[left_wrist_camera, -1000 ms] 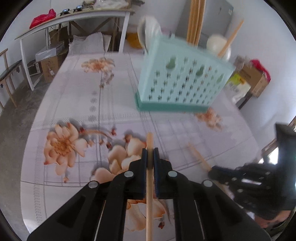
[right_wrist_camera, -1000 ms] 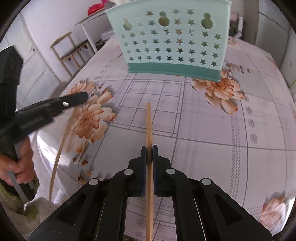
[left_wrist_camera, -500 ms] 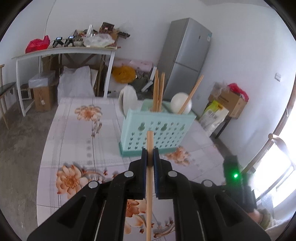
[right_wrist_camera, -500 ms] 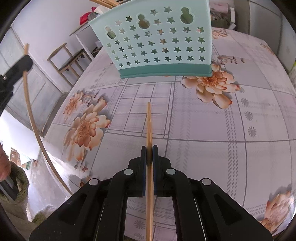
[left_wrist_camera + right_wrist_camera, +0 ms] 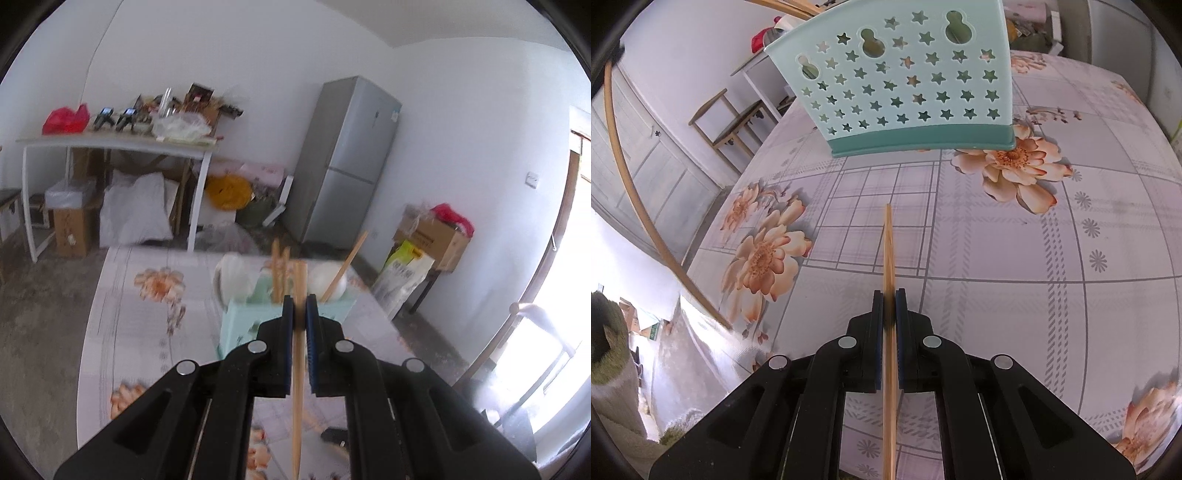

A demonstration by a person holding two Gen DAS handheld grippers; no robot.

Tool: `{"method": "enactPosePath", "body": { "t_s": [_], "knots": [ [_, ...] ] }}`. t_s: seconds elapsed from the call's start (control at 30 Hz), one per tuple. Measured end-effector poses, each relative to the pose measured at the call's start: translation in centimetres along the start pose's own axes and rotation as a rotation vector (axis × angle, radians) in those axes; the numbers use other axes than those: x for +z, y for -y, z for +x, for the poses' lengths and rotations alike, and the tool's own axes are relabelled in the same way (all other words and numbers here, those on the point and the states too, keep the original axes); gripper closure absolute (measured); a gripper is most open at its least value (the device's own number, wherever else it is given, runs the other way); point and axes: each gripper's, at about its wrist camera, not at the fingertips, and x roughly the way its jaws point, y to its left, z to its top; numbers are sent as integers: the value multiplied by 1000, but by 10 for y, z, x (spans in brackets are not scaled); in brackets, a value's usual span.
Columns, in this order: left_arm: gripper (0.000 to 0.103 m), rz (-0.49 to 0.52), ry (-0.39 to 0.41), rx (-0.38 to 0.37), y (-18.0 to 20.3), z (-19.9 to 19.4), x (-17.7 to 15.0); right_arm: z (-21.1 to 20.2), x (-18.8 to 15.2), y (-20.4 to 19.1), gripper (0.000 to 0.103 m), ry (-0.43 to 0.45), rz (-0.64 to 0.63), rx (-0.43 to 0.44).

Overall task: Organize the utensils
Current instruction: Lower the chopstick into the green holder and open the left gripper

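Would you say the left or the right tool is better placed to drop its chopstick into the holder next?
Probably the left tool: shut on its chopstick, it looks across the holder rim. The right tool grips its chopstick low, facing the holder's side wall.

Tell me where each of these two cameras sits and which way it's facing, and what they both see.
Left wrist: rides the left gripper, raised, facing nearly level across the floral table toward a fridge; jaws shut on a chopstick.
Right wrist: rides the right gripper, low, tilted down at the tablecloth; jaws shut on another chopstick; a sleeve shows at left.
Shared: the teal utensil basket, the table, and the left gripper's chopstick.
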Motion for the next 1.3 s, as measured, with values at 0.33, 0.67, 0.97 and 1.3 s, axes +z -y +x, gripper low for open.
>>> {"method": "enactPosePath", "body": {
  "t_s": [0.33, 0.67, 0.97, 1.3],
  "knots": [
    [97, 43, 170, -55, 26, 3, 60, 1, 0, 0, 99, 1, 2, 9],
    [97, 115, 356, -12, 40, 22, 109, 1, 1, -1, 99, -1, -1, 8],
    [97, 111, 347, 133, 25, 92, 115, 1, 1, -1, 99, 0, 1, 8],
    [97, 44, 291, 200, 1, 138, 77, 1, 1, -1, 99, 0, -1, 7]
  ]
}}
